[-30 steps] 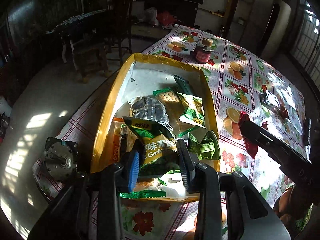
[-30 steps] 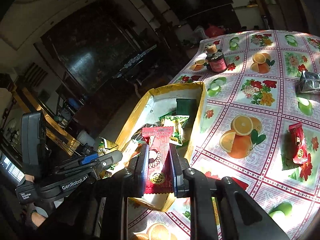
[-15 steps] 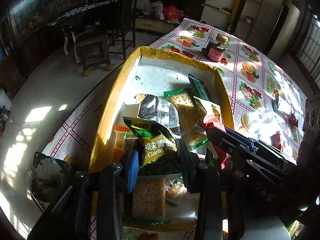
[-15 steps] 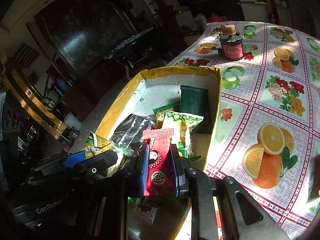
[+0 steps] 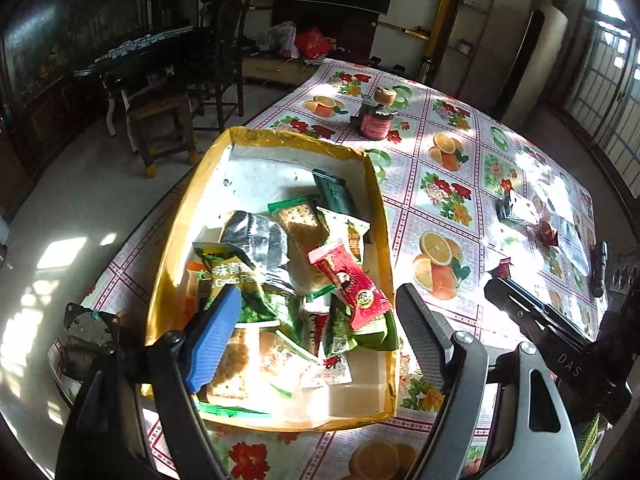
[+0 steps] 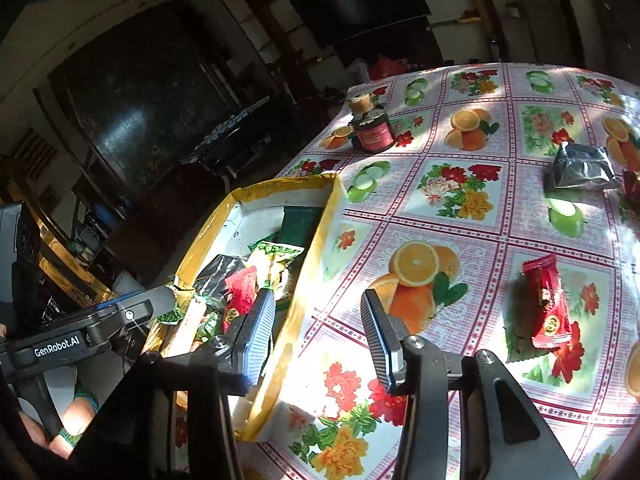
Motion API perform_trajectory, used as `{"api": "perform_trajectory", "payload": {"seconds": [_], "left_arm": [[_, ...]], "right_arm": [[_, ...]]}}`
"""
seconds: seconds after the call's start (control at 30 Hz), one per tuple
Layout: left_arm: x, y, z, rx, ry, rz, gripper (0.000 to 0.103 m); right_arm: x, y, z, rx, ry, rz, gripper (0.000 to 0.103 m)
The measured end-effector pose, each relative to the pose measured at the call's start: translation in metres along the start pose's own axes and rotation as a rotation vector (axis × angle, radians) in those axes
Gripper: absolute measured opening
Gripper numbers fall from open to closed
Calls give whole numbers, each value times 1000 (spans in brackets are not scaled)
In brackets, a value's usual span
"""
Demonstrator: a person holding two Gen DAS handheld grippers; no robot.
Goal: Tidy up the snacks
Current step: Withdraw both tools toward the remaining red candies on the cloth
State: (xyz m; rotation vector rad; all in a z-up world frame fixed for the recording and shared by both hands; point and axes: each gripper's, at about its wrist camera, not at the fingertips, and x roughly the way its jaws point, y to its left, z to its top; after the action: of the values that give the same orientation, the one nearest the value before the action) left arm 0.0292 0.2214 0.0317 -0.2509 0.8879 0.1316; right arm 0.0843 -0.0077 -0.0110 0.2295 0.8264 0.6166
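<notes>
Left gripper [image 5: 320, 316] over the yellow box [image 5: 176, 240], jaws opening, nothing between them; green garlic pack [image 5: 228, 276] lies loose in the box. Right gripper [image 6: 320, 320] astride the box's near wall, jaws opening, empty. Red pack [image 5: 348, 284] lies on the snack pile inside. Second red pack [image 6: 546, 304] and silver pack [image 6: 580, 168] on the table [image 6: 460, 208].

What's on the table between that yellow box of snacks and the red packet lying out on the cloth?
In the right wrist view, nothing: between the yellow box and the red packet lies only bare tablecloth printed with oranges and flowers.
</notes>
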Motion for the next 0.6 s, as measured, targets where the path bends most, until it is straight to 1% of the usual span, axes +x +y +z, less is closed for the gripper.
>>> {"api": "perform_trajectory", "payload": {"seconds": [0.17, 0.27, 0.47, 0.6], "left_arm": [[7, -50, -6, 74, 38, -60, 80], [10, -80, -11, 123, 49, -77, 80], [28, -137, -21, 200, 103, -113, 80], [49, -169, -23, 237, 150, -129, 80]], "right_arm": [[-41, -73, -11, 125, -41, -122, 45], [-60, -106, -16, 173, -60, -177, 45], [-79, -147, -11, 201, -93, -252, 48], [-77, -167, 7, 166, -103, -307, 51]]}}
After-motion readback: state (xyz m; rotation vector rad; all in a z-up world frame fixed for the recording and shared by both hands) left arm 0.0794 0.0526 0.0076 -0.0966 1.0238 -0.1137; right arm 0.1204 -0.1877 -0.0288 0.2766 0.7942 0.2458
